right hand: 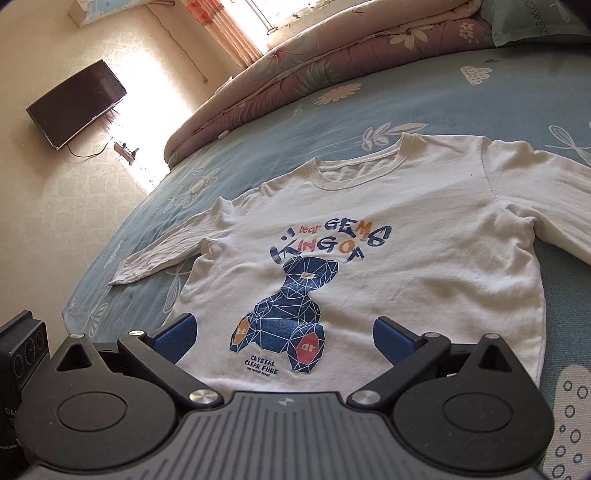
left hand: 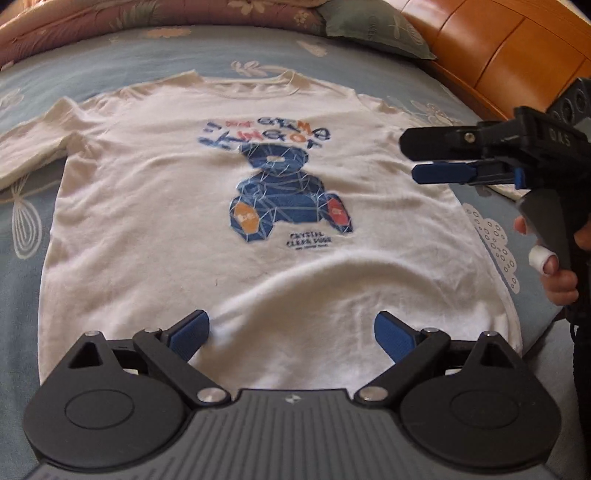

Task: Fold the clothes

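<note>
A white long-sleeved shirt with a blue bear print lies flat and face up on a blue flowered bed sheet, both sleeves spread out. My left gripper hovers over the hem, open, with nothing between its blue pads. My right gripper is at the shirt's right side near the armpit, held by a hand. In the right wrist view the right gripper stands open over the lower part of the shirt, just below the bear print. The left sleeve reaches toward the bed's edge.
A folded pink quilt and a green pillow lie at the head of the bed. A wooden headboard runs along the right. A television hangs on the wall beyond the bed's edge.
</note>
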